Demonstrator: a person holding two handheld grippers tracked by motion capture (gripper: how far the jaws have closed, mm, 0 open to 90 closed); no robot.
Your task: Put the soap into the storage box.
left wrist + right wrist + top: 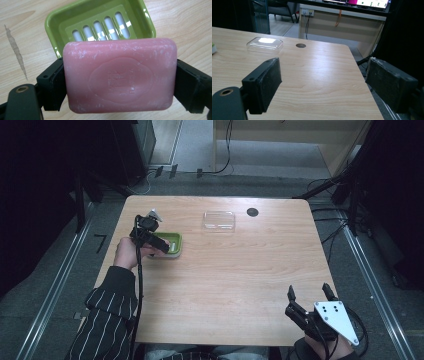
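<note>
While its jaws clamp the pink soap (120, 76) just over the green soap dish (58, 18) at the table's left, the left gripper (159, 241) points right; the right gripper (307, 295) rests open at the near right edge.

A light wooden table (235, 270) stood on grey carpeted floor (60, 285), a round dark cable hole (252, 212) near its far edge. Metal rails (52, 285) ran along the floor on either side of the table. Beyond it, black cables (227, 150) trailed over the floor toward a pale wooden cabinet (280, 132). Dark curtains or panels (35, 180) closed off both sides of the room. Overhead light glared on the tabletop. In the right gripper view, lit monitors (372, 2) showed above a beige counter (342, 22).
</note>
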